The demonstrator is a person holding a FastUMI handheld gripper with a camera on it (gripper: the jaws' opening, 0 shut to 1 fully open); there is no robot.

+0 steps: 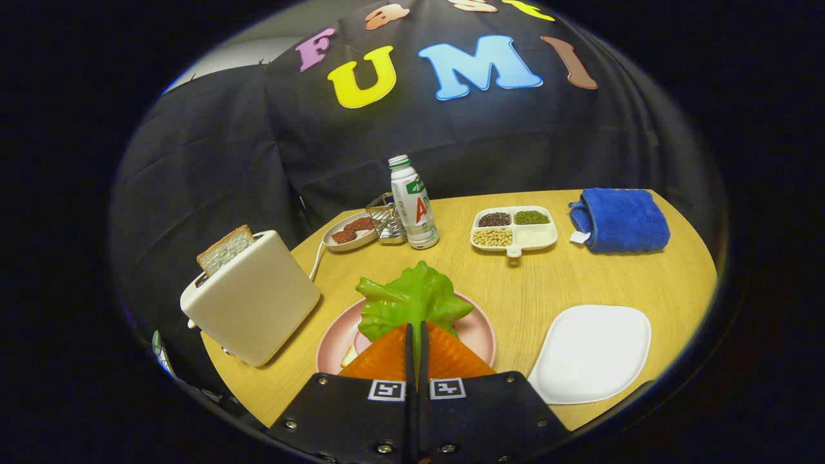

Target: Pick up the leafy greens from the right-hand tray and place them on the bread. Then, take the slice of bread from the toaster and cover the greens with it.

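Your gripper (416, 332) is pinched tight on the leafy greens (412, 298) over the pink plate (478, 332), toaster (254, 299) to the left

toaster (254, 299) L of plate (480, 332) | greens (412, 299) on plate | tray (590, 351) R | tool (416, 328) pinching greens

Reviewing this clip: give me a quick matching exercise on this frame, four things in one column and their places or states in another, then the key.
Things:
1. green leafy greens
2. brown-crusted slice of bread
3. white empty tray
4. blue folded towel

Places:
A. far side of the wooden table, beside the divided dish
B. pinched between the gripper fingers, over the pink plate
C. sticking up from the cream toaster
D. right of the pink plate

Pairs: 1-B, 2-C, 3-D, 4-A
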